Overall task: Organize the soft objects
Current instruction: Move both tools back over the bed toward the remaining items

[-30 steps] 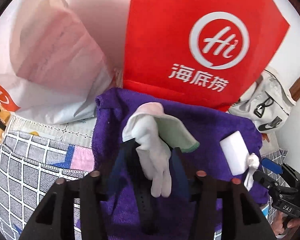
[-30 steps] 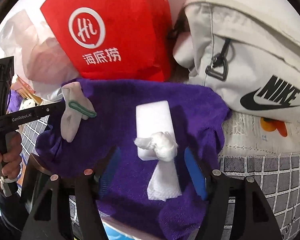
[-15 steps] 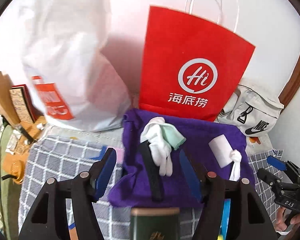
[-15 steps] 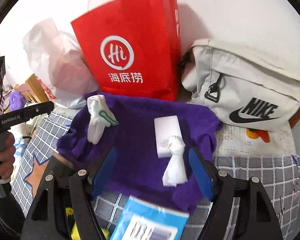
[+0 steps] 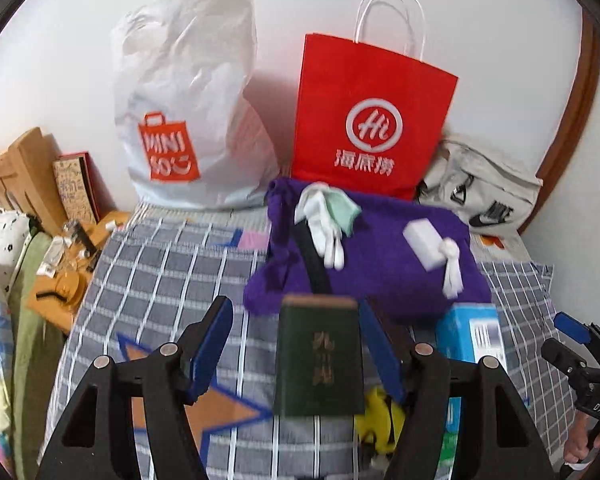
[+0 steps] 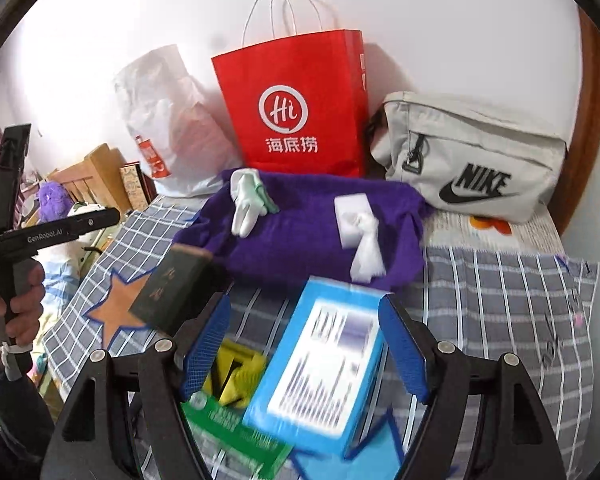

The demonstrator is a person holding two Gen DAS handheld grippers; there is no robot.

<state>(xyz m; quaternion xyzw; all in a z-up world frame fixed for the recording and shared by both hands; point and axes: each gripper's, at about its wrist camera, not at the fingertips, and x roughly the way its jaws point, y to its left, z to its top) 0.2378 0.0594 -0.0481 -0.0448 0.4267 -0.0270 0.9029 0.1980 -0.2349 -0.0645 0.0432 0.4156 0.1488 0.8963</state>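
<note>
Your left gripper [image 5: 296, 344] wide open, empty, your right gripper [image 6: 304, 344] likewise, purple towel [image 6: 300, 232] on bed [image 6: 500, 300] before red bag [image 6: 296, 104], glove [image 6: 246, 200], sponge [image 6: 350, 216] and knotted cloth [image 6: 366, 248] lying on towel.

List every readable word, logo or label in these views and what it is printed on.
"Hi 海底捞": red paper bag
"NIKE": grey fabric pouch
"MINISO": white plastic bag
"GenRobot.AI": black left gripper handle
"DAS": black right gripper body
Dark green book, blue box, green packet: blurred, unreadable.
</note>
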